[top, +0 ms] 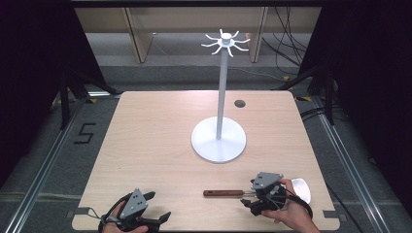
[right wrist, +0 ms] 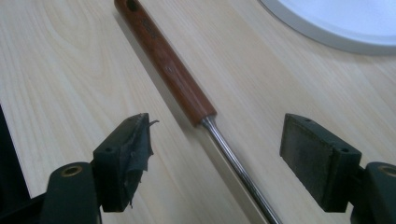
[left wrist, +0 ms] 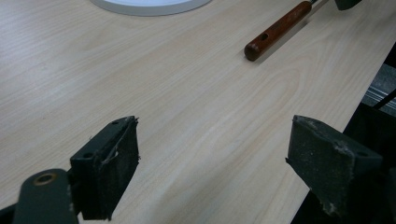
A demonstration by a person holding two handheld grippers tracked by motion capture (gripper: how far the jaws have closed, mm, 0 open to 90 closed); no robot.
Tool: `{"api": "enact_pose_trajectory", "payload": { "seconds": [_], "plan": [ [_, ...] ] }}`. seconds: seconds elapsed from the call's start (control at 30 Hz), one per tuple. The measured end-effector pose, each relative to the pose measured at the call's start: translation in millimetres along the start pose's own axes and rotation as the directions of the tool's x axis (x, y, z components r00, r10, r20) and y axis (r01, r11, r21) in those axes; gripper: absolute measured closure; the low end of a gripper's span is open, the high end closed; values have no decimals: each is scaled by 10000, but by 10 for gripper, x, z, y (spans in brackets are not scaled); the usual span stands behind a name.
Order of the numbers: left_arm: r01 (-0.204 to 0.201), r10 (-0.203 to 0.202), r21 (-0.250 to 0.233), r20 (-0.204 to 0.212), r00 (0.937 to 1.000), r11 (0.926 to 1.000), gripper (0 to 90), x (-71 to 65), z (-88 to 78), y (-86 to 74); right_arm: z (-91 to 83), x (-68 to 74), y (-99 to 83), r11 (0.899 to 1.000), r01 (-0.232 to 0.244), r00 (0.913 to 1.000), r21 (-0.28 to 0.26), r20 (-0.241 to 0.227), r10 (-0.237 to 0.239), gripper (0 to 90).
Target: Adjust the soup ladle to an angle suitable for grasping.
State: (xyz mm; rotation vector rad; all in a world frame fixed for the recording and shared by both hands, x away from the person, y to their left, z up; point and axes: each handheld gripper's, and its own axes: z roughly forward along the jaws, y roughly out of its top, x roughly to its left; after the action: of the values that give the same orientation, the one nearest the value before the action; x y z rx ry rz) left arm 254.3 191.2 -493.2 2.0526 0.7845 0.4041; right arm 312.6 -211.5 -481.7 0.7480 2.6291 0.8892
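The wooden-handled utensil [top: 224,193] lies flat on the table [top: 155,145] at lower right of the high view, not yet lifted; the right gripper [right wrist: 217,154] straddles its metal shaft, fingers wide apart, gripping nothing; the left gripper [left wrist: 215,163] is open, empty; the hooked stand [top: 219,138] is bare

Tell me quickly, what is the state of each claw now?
Left claw: open, holding nothing, over bare table.
Right claw: open, astride the metal shaft of the wooden-handled utensil, not gripping it.
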Motion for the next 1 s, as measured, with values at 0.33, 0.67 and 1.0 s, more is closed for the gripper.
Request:
{"api": "enact_pose_trajectory", "payload": {
  "seconds": [0.33, 0.67, 1.0],
  "plan": [
    [-227, 226, 104, 47, 9997, 9997, 158, 19, -2, -2, 191, 49, 209, 9930, 883, 9955, 784, -417, -853, 328],
    [-90, 90, 90, 70, 9999, 9999, 159, 10, 1, -10, 369, 69, 342, 9823, 1217, 9879, 1426, -1131, -1060, 407],
    [151, -147, -197, 191, 9997, 9997, 158, -24, 14, -9, 436, 28, 452, 9712, 1590, 9774, 1774, -1671, -1295, 579]
  ]
}}
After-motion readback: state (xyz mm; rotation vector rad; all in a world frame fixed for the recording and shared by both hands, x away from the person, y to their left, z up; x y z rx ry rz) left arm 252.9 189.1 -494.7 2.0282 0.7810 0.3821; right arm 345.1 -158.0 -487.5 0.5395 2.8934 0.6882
